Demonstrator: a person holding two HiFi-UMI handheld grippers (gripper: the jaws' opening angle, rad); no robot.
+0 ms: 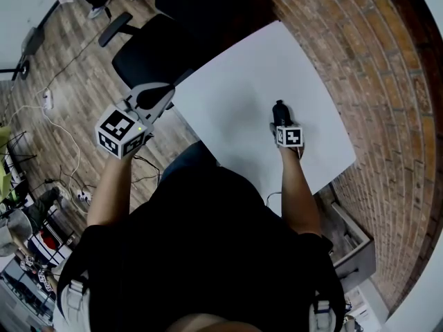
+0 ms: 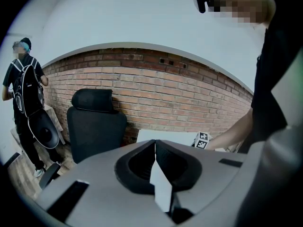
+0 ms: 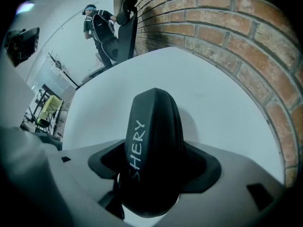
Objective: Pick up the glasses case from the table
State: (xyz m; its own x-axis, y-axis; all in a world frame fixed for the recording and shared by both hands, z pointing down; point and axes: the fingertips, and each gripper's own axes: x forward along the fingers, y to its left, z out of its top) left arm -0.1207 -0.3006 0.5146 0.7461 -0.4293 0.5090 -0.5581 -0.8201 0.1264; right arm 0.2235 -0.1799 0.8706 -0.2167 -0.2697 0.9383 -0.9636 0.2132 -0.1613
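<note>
Fingers of the right gripper are clamped on the glasses case, pinching it across its narrow width. The dark pads press on both flanks. Left gripper has its fingers pressed together with nothing between them. It hangs off the counter's near-left corner, by the black chair.

Step in hand, as I read it: grasp made, lift due or just starting. Case sits over the near right part of the counter. A soft shadow lies beside it, and I cannot tell whether it has left the surface. Next move calls for a straight rise with the grip held firm; the shell is smooth and rounded, so it could slip forward.

Long axis runs in line with the fingers. The rounded end points away from me, toward the far edge along the brick wall. White lettering runs lengthwise on its left side, seam to the right.
</note>
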